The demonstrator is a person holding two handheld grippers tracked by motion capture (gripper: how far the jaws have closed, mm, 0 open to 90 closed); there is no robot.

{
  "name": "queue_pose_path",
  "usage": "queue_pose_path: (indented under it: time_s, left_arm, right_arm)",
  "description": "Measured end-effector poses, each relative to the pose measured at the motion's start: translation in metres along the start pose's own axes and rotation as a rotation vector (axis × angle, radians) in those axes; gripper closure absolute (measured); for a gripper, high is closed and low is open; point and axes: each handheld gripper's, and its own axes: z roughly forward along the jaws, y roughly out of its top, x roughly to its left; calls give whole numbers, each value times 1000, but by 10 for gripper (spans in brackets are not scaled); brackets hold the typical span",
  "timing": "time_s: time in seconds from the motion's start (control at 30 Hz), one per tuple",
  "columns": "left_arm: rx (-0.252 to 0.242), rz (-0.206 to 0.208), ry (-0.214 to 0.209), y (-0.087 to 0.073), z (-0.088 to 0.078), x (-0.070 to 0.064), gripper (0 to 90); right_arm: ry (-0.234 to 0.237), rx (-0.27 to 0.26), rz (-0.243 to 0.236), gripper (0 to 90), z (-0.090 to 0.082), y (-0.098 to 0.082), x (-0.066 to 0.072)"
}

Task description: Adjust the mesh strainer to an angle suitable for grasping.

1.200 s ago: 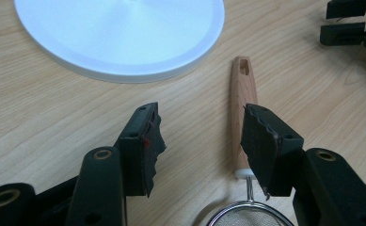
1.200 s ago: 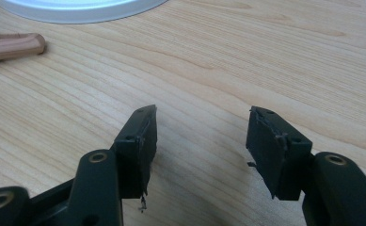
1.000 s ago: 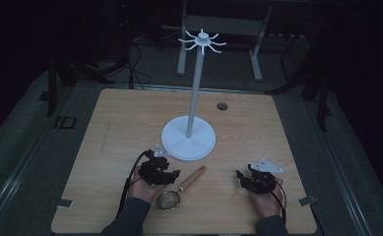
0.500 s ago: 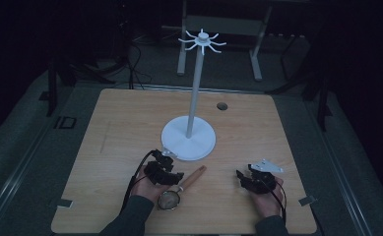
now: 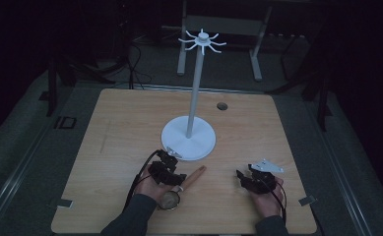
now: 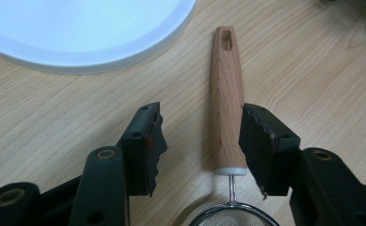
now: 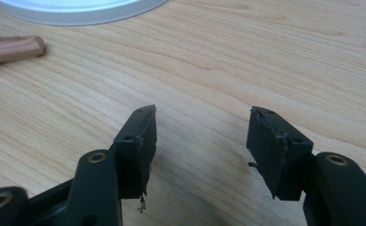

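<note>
**Left gripper set around the strainer handle, right gripper resting apart**

The wooden table (image 5: 130,128) carries everything in the scene. On its middle stands the white stand (image 5: 188,140), with a round base, 1 thin upright pole and a crown of small hooks at the top. A small dark round hole (image 5: 222,105) sits in the table top, to the far right of the base.

At the near left, the left gripper (image 6: 202,143) is low over the table, just near the base. Its 2 jaws stand wide apart and have just been closing a little. The wooden handle of the small strainer (image 6: 227,99) lies between them, close to the right pad, and I cannot tell if this pad already touches it; the left pad is clearly away from the wood. The strainer lies flat on the table, its mesh bowl at the near end and its handle pointing far and right, toward the base.

At the near right, the right gripper (image 7: 199,141) is well apart from the strainer. Its 2 jaws are wide, have just been opening slightly, and have bare table between them.
</note>
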Motion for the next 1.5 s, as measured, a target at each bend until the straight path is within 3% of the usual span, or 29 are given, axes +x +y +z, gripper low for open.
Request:
queue_pose_path:
  time_s: [0.47,0.9,1.5]
  left_arm:
    - [64,13,0,3,6,-2,501]
    - [117,29,-31,6,12,-8,531]
    - [249,55,-63,2,30,-16,585]
  right_arm:
    - [-2,1,0,422,0,0,0]
    - [-3,0,0,418,0,0,0]
    - [-3,0,1,416,0,0,0]
